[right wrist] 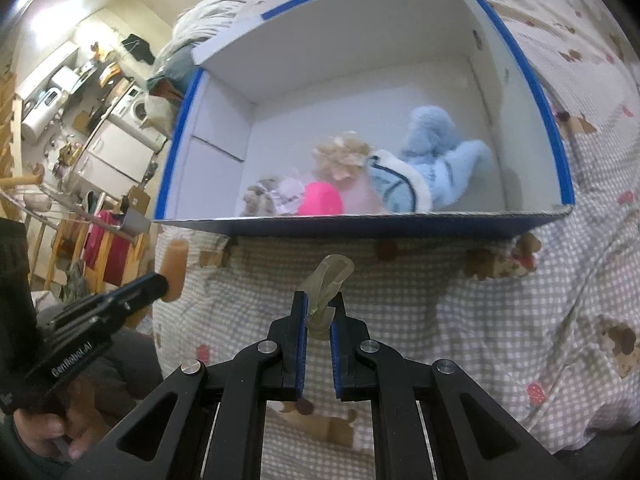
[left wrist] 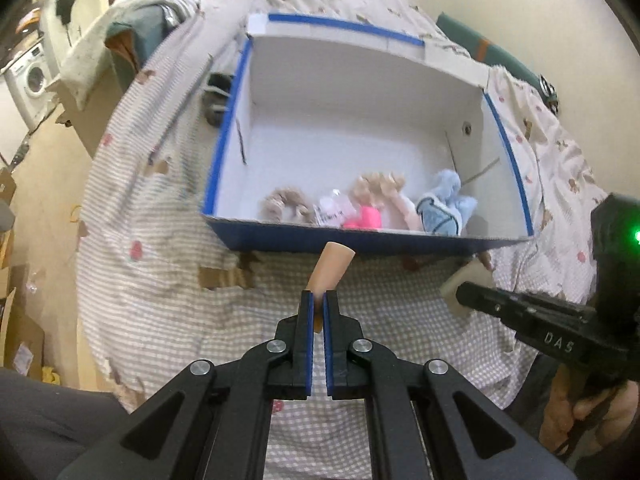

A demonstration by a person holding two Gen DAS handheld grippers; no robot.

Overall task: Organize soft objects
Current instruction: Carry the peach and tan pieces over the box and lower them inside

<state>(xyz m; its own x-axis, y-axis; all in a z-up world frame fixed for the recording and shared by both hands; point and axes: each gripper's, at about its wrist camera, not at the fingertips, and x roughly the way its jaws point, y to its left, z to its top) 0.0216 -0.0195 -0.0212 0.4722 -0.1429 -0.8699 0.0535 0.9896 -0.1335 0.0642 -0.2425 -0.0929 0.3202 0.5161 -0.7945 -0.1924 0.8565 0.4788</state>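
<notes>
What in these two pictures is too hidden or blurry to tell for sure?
- Pink item in the box: both views, lower part hidden by the near wall.
- Label on the clear packet: too small and blurred.
- Pale soft piece in the right gripper: right wrist view, lower end hidden by the fingers.
- Dark thing left of the box: left wrist view, blurred.

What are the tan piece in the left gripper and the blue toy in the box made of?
Tan flat piece: looks like soft foam or sponge, matte; the shut left gripper pinches it thin, though rubber is possible. Light-blue plush toy: fleecy fabric, fuzzy nap, white trim. White box with blue-taped rim: cardboard, going by its flat folded walls.
</notes>
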